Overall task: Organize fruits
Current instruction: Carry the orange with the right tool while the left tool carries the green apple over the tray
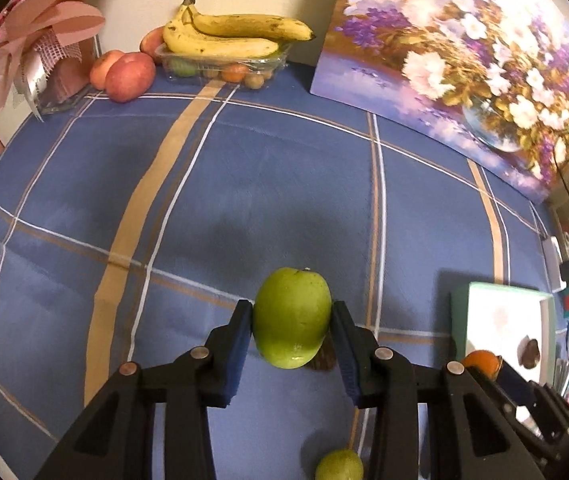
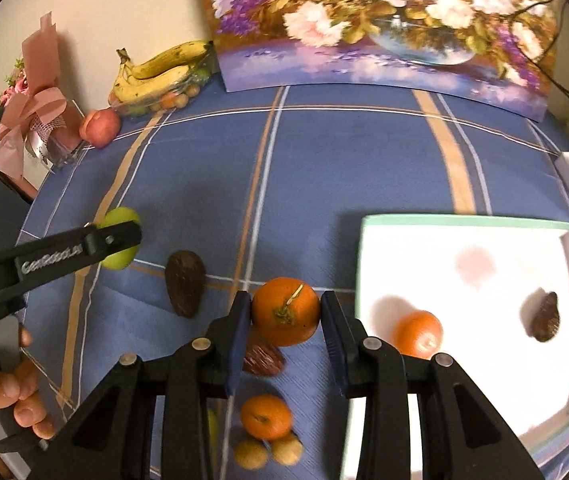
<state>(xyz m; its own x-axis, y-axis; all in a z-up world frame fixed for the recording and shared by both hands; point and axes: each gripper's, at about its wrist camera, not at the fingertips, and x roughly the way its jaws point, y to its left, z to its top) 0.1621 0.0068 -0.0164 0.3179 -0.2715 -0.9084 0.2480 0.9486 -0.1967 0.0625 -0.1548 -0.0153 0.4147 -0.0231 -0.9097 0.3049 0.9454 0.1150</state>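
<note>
Fruit sorting half done: we grip a green apple [image 1: 291, 318] left and an orange [image 2: 286, 311] right; tray [image 2: 464, 222] holds two pieces, perhaps six remain.

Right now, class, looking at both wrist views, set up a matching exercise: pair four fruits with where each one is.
Things:
1. green apple
2. stemmed orange
3. bananas
4. dark brown scaly fruit

Places:
A. on the clear container by the wall
B. between the right gripper's jaws
C. lying in the white tray
D. between the left gripper's jaws

Pairs: 1-D, 2-B, 3-A, 4-C
</note>
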